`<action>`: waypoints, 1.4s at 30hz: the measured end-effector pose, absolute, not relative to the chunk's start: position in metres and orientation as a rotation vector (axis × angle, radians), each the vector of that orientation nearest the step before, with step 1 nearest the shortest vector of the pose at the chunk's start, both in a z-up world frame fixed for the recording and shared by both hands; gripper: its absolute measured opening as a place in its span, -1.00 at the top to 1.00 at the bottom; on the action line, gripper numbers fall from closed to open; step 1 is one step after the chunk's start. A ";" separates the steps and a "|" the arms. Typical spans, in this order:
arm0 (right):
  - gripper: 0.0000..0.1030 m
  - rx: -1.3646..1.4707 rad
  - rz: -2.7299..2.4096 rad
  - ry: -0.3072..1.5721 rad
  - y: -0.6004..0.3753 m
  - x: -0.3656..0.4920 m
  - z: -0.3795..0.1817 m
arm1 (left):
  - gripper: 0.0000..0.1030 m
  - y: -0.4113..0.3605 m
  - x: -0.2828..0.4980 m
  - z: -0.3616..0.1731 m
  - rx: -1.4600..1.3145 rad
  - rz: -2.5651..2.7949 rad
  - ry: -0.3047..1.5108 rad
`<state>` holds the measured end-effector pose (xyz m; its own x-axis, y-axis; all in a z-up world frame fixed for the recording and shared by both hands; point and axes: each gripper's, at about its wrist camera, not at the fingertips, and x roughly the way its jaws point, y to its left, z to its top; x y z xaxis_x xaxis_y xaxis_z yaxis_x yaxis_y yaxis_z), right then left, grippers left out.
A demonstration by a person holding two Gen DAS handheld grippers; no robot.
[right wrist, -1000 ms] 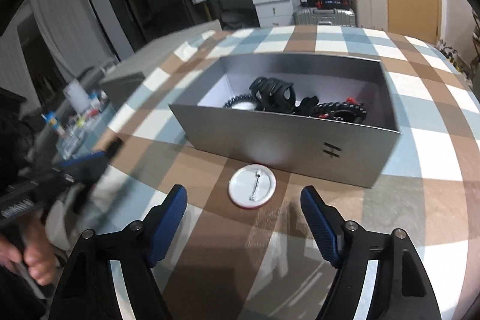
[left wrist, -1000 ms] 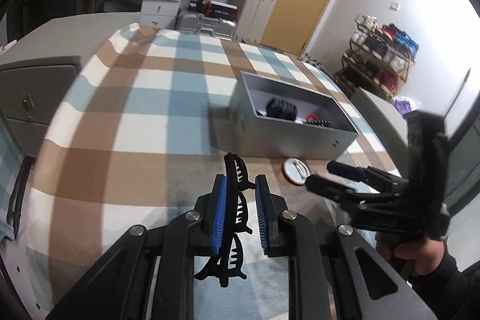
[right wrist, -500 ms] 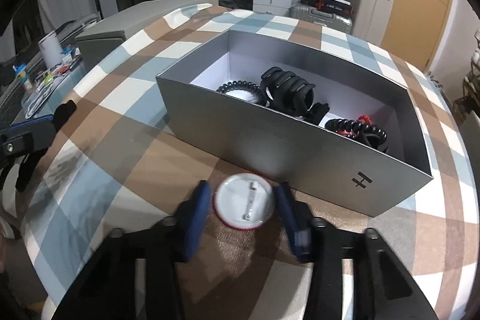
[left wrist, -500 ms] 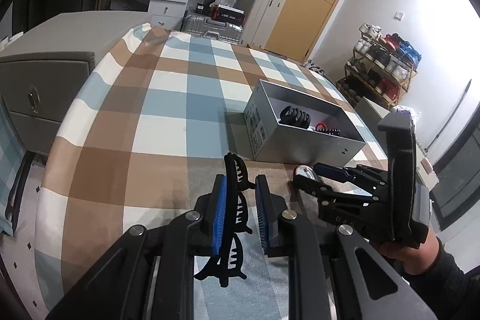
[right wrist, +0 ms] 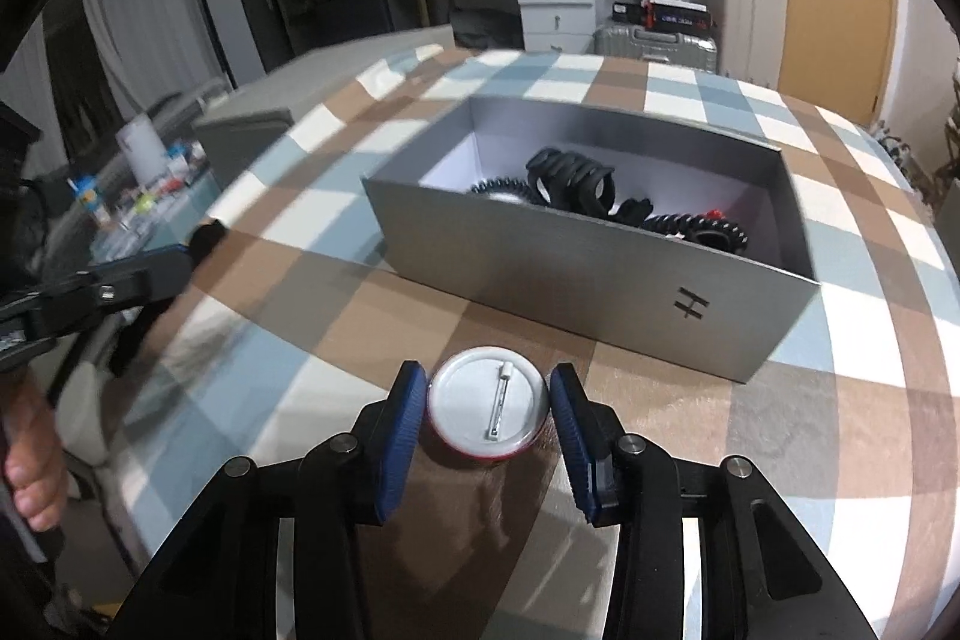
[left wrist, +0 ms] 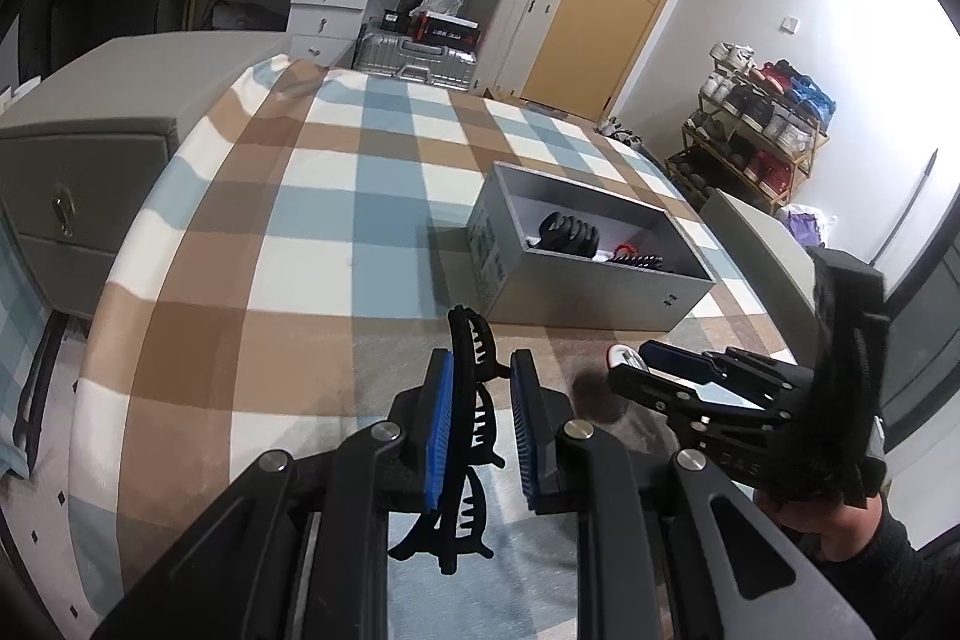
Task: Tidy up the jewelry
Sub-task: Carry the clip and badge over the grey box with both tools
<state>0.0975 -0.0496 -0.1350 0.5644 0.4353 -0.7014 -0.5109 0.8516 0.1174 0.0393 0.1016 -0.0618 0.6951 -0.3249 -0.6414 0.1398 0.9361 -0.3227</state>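
My left gripper (left wrist: pixel 479 400) is shut on a black hair claw clip (left wrist: pixel 471 436) and holds it above the checked cloth. My right gripper (right wrist: pixel 489 415) is shut on a round white pin badge with a red rim (right wrist: pixel 489 409), pin side up, just in front of the grey box (right wrist: pixel 588 274). The box holds a black claw clip (right wrist: pixel 570 178), dark coil hair ties (right wrist: pixel 699 226) and a red piece. In the left wrist view the box (left wrist: pixel 588 292) sits ahead to the right, with the right gripper (left wrist: pixel 660 370) near its front.
A table with a blue, brown and white checked cloth (left wrist: pixel 300 232). A grey cabinet (left wrist: pixel 90 148) stands beside its left edge. Suitcases, drawers and a shoe rack (left wrist: pixel 768 130) stand beyond. A cluttered low table (right wrist: pixel 138 172) lies left in the right wrist view.
My right gripper has closed its jaws on the pin badge, from wide open a second ago. My left gripper has pulled back and higher from the box, still holding the claw clip.
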 end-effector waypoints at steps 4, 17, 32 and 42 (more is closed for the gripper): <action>0.19 -0.043 0.579 0.767 -0.064 0.092 -0.121 | 0.73 0.092 0.044 -0.053 -0.238 -0.276 0.747; 0.19 0.077 0.604 0.652 -0.104 0.103 -0.071 | 0.73 0.053 0.081 -0.027 -0.168 -0.330 0.702; 0.19 0.079 0.608 0.555 -0.112 0.138 -0.040 | 0.73 0.019 0.127 -0.016 -0.122 -0.372 0.693; 0.19 0.100 0.615 0.553 -0.113 0.162 -0.044 | 0.73 0.008 0.152 -0.027 -0.120 -0.397 0.746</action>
<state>0.1622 -0.1127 -0.0442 0.6776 0.5721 -0.4622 -0.5198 0.8171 0.2493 0.1524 0.0084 -0.0265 0.6640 -0.3926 -0.6364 0.3084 0.9191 -0.2452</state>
